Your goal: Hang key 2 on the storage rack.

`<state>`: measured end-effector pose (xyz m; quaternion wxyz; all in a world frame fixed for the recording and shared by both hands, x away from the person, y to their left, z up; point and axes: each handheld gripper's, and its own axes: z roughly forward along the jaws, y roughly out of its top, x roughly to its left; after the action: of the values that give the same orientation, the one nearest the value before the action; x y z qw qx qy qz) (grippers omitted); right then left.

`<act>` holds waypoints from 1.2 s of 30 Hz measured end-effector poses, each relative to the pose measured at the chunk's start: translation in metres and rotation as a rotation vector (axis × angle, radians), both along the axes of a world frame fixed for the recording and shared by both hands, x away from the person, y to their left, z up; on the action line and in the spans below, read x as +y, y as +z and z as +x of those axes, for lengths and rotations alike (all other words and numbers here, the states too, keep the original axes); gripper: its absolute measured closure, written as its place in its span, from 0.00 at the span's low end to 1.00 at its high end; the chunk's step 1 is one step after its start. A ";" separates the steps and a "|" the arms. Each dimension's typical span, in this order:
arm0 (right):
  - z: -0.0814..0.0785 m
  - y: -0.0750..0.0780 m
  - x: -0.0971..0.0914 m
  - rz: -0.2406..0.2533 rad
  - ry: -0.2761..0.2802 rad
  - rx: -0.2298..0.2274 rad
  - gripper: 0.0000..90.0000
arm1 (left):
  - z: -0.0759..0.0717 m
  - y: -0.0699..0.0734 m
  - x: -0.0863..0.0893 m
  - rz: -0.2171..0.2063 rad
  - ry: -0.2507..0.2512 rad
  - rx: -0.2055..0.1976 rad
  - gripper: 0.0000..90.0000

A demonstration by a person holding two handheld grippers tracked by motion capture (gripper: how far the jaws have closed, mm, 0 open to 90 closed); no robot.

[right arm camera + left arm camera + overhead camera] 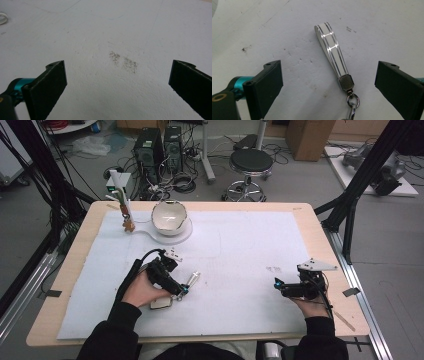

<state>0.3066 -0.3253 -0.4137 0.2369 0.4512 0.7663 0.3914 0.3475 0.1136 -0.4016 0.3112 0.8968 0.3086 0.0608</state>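
A white keychain strap (332, 53) with silver stripes lies flat on the white mat. It ends in a metal clasp (346, 82) and a ring (352, 101). My left gripper (329, 73) hangs over it, open, its jaws wide on either side of the clasp and touching nothing. In the high view the strap (193, 279) lies just right of the left gripper (181, 290), with a small pale tag (161, 302) under the hand. My right gripper (276, 284) rests low at the right, open over bare mat, and its jaws (117, 72) hold nothing.
A white bowl (169, 215) sits on a round white base (176, 237) at the back left. Beside it stands a small wooden item (128, 222). The white mat (240, 245) covers most of the wooden table (75, 255). A grey smudge (124, 62) marks the mat ahead of the right jaws.
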 end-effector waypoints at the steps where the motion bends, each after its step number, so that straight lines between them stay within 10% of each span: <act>1: 0.000 0.000 0.000 0.003 -0.001 0.001 0.01 | 0.001 -0.001 -0.001 -0.004 0.000 0.007 0.10; 17: 0.000 0.000 -0.002 0.001 -0.013 0.013 0.01 | 0.010 -0.010 -0.017 -0.011 -0.007 0.096 0.31; 25: -0.001 0.001 -0.005 0.012 -0.028 0.016 0.01 | 0.011 -0.013 -0.029 0.033 0.006 0.069 0.48; 36: -0.001 0.001 -0.003 -0.003 -0.029 0.022 0.01 | 0.023 -0.018 -0.036 0.045 0.110 0.096 0.56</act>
<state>0.3056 -0.3278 -0.4124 0.2350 0.4662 0.7628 0.3816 0.3703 0.0775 -0.4196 0.2718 0.8873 0.3703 0.0417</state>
